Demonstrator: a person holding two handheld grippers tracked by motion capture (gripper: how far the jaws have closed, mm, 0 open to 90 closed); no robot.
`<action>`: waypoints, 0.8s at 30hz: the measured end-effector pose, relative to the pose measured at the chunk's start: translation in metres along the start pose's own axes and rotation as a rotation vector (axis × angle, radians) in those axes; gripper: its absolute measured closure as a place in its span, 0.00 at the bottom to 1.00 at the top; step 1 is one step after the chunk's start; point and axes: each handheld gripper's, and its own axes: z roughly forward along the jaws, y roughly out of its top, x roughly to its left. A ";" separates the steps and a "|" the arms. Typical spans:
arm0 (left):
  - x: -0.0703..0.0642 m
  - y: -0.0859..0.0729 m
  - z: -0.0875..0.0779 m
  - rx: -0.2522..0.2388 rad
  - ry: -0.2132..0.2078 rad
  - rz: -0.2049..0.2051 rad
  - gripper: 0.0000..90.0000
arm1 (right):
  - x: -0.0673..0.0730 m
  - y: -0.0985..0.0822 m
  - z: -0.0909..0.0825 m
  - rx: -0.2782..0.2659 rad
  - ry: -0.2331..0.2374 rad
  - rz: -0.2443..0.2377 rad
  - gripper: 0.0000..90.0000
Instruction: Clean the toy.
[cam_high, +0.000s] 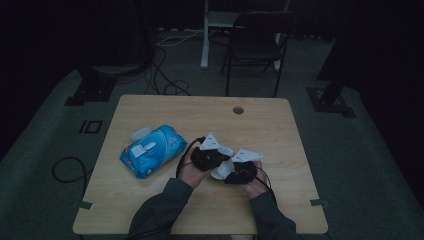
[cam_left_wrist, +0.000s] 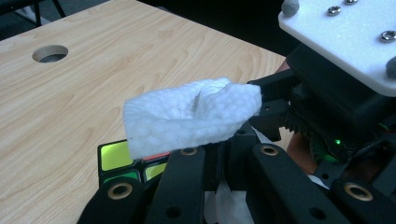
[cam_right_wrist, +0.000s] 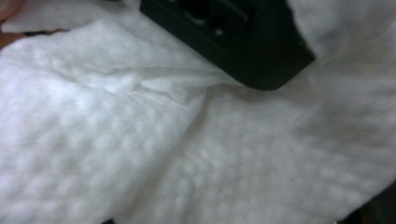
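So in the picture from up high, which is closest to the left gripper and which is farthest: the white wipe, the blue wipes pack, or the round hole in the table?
From the left gripper:
1. White wipe, right against it, between both grippers.
2. Blue wipes pack, off to its left.
3. Round hole, up near the table's far edge.

You had a blue pack of wet wipes (cam_high: 152, 150) lying on the left part of the wooden table (cam_high: 150, 205), its white flap lid facing up. A round cable hole (cam_high: 238, 110) sat near the table's far edge. Beyond it stood a dark folding chair (cam_high: 255, 42) beside a white post (cam_high: 204, 35), with black cables (cam_high: 165, 75) looping over the grey floor.
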 end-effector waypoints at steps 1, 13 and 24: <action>0.000 0.000 0.000 0.000 -0.001 0.000 0.97 | 0.000 0.000 0.000 0.000 -0.001 0.001 0.39; -0.013 -0.001 -0.005 0.022 -0.005 0.057 0.97 | -0.005 0.001 -0.004 -0.014 -0.008 0.018 0.39; -0.006 -0.001 -0.004 0.003 0.000 0.029 0.97 | -0.002 0.000 -0.002 -0.008 0.000 0.013 0.39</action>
